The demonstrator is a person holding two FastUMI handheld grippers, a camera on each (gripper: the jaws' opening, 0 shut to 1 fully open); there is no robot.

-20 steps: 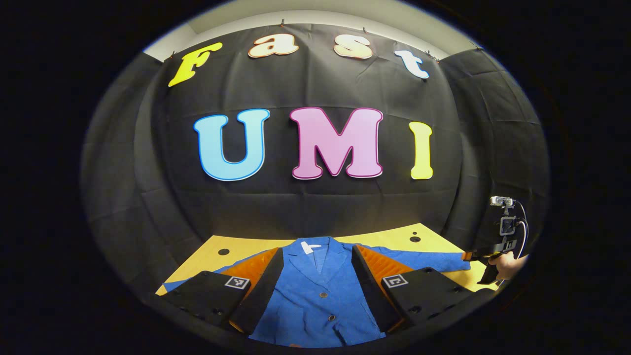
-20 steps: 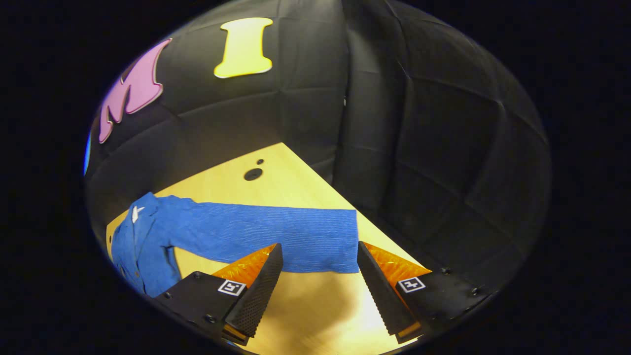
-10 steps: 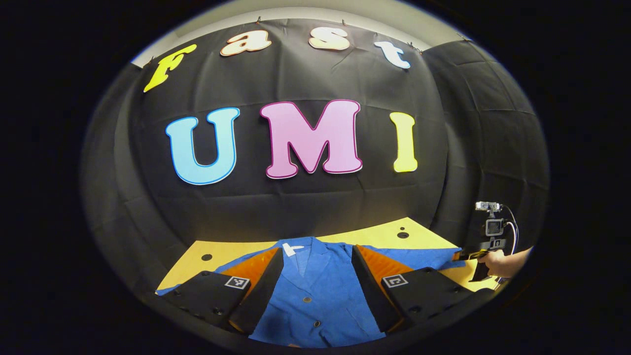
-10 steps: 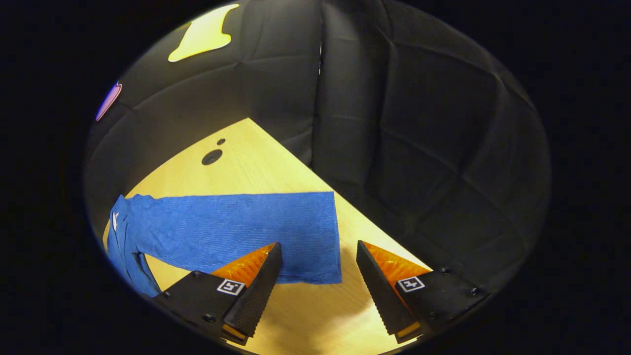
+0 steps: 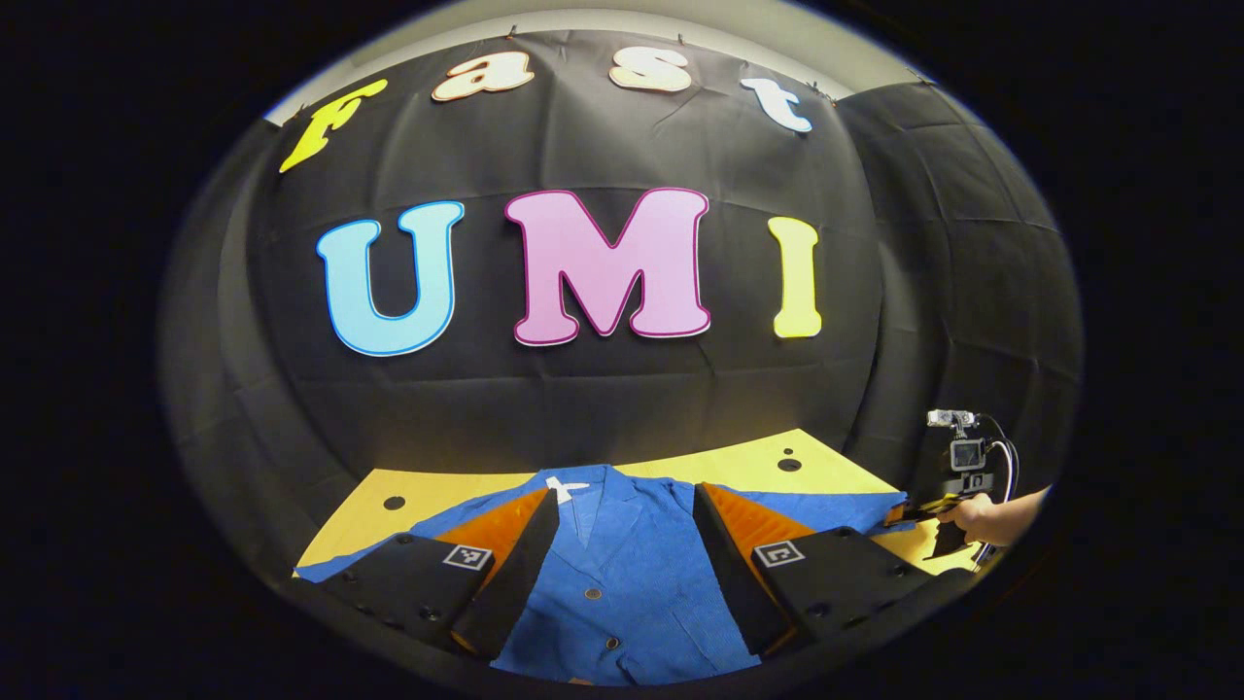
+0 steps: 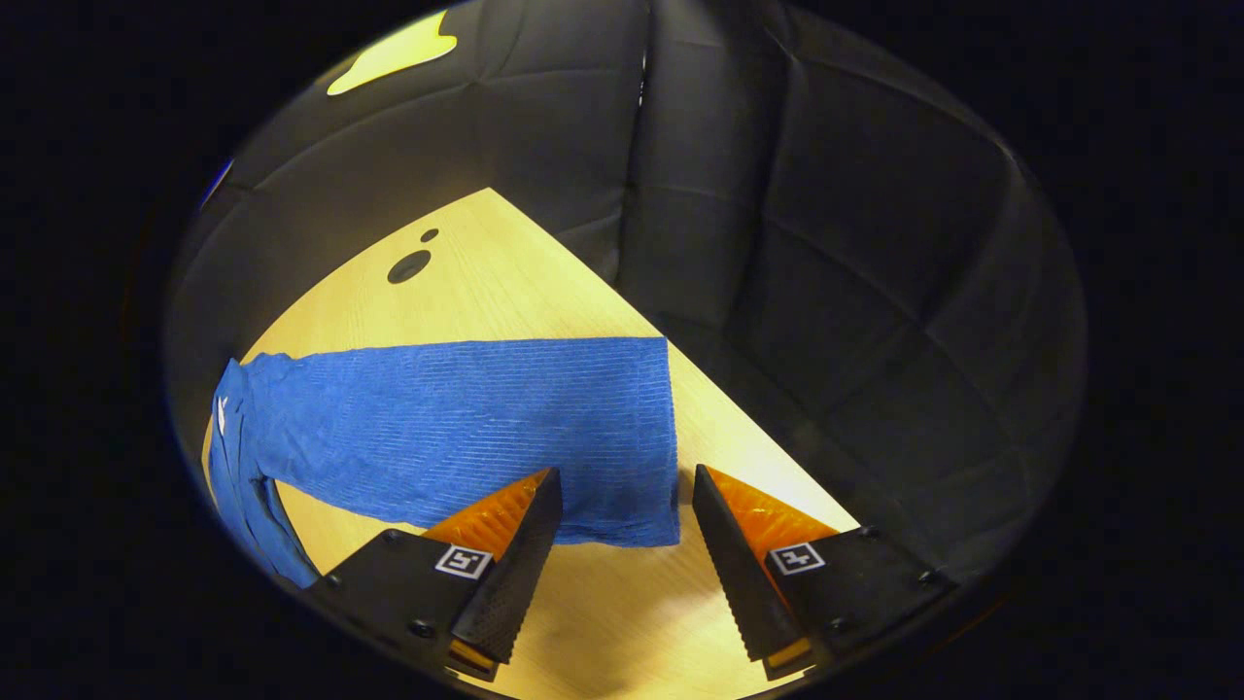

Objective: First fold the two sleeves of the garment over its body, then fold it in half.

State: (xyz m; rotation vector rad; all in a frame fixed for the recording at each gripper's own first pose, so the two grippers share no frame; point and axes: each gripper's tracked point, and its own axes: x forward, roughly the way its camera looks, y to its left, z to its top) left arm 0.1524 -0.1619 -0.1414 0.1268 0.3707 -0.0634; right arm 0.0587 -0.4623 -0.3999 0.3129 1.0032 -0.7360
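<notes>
Right gripper [image 6: 622,544]: jaws spread wide, nothing between the fingers. The cuff end of the garment's right sleeve [image 6: 466,428] lies flat on the table just ahead of them; its lower cuff corner falls in the gap between the two fingers. Cannot tell whether either finger touches the cloth.

Left gripper [image 5: 622,564]: jaws spread as well, not pinching anything, hovering over the front of the blue garment [image 5: 622,593]. Buttons and collar of the garment show between the fingers; a white tag sits at the neck.

Garment lies spread face-up on the yellow wooden table [image 5: 739,465], collar toward the back wall, both sleeves stretched out sideways, neither folded over the body.

Surroundings: in the left gripper view, a hand [image 5: 986,518] holds the right gripper at the far end of the right sleeve. Two dark round holes [image 6: 409,265] in the tabletop, beyond the sleeve, well apart from it. Black cloth wall [image 6: 797,243] closes the table's far and side edges. Nothing lies on the sleeve or blocks the cuff.
</notes>
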